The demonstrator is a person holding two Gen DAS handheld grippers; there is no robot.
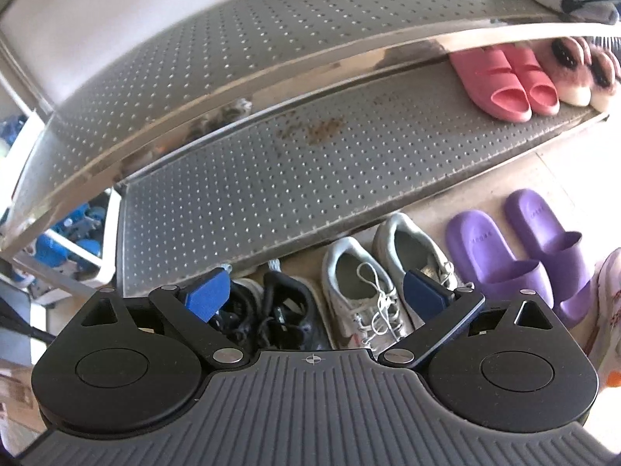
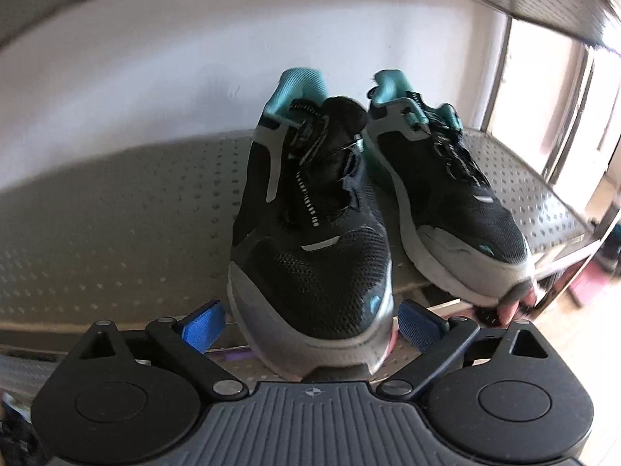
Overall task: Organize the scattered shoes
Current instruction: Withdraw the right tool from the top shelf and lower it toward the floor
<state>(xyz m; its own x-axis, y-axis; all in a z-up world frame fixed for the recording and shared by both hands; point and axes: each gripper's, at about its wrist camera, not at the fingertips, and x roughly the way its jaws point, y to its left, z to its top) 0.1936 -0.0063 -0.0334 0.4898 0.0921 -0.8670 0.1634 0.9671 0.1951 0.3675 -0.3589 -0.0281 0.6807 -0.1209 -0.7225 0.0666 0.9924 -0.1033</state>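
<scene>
Perforated shelf overhangs black shoes; grey sneakers beside.

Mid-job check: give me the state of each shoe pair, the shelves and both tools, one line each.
Left tool: open, empty, above floor shoes.
Right tool: open around left black-teal sneaker's toe, pads clear.
Black-teal sneakers: upright on upper shelf, toes overhanging.
Pink slides: paired on lower shelf.
Fluffy slippers: beside them.
Grey sneakers: floor, laces loose.
Purple slides: floor, paired.
Black shoes: floor, partly hidden.
</scene>
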